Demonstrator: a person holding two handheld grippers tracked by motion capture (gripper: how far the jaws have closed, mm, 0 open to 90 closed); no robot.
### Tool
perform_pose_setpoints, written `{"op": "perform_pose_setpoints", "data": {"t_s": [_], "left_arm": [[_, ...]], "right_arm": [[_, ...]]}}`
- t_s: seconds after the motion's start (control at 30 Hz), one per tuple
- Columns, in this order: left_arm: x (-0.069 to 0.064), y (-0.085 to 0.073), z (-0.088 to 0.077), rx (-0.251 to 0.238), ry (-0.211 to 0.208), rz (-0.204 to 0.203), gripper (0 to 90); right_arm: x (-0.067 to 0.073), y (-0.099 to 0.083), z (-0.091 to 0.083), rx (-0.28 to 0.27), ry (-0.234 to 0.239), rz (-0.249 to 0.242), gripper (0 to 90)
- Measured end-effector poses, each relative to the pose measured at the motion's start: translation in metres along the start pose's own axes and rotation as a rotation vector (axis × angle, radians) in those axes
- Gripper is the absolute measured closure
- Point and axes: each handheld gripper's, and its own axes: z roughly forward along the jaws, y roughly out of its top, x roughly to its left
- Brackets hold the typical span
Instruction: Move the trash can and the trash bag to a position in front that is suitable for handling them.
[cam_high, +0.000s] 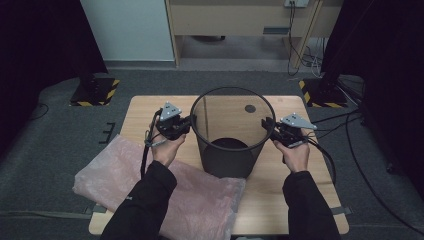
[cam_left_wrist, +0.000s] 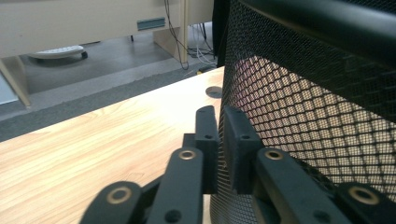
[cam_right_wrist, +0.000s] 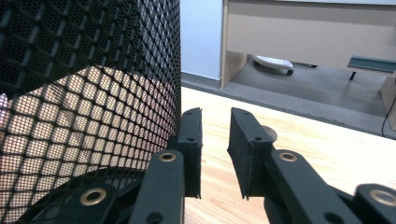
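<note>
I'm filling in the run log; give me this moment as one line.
left gripper: beside mesh bin, small gap | right gripper: open beside bin | pink bag: flat on table

The left tongs (cam_left_wrist: 220, 140) stand nearly closed beside the black mesh bin's (cam_left_wrist: 317, 107) wall, above the wooden worktop (cam_left_wrist: 93, 149).

Wooden table (cam_high: 280, 180) w/ black mesh bin (cam_high: 232, 135) upright mid-table; pink plastic bag (cam_high: 200, 200) flat at near-left corner.

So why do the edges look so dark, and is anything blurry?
High view: light falls on the table, sides and corners stay dark. Left gripper view: the mesh bin rim blurs up close. Right gripper view: the near mesh is dark, the background soft.
</note>
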Motion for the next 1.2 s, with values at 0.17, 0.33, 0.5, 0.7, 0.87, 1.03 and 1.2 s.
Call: {"op": "perform_pose_setpoints", "data": {"t_s": [0.17, 0.33, 0.5, 0.7, 0.87, 1.03, 1.2], "left_arm": [[0.001, -0.004, -0.010, 0.003, 0.012, -0.004, 80.4], [0.003, -0.006, -0.016, 0.005, 0.024, -0.005, 79.0], [0.007, -0.008, -0.021, 0.001, 0.026, -0.014, 77.2], [0.008, -0.011, -0.024, -0.005, 0.024, -0.022, 76.2], [0.013, -0.012, -0.028, -0.002, 0.013, -0.018, 68.8], [0.024, -0.020, -0.053, -0.027, 0.032, -0.026, 60.1], [0.039, -0.039, -0.102, -0.039, 0.076, -0.025, 49.4]], "right_arm": [[0.007, 0.000, 0.001, 0.001, 0.015, -0.007, 71.0], [0.012, 0.000, 0.003, 0.005, 0.025, -0.008, 70.4], [0.015, 0.000, 0.006, -0.004, 0.033, -0.003, 68.7], [0.017, 0.000, 0.007, -0.008, 0.038, 0.010, 65.9], [0.009, 0.002, 0.005, 0.017, 0.008, 0.012, 38.3], [-0.004, -0.001, -0.008, -0.015, -0.007, 0.059, 31.9], [-0.028, -0.027, -0.034, 0.048, -0.022, 0.109, 23.0]]}}
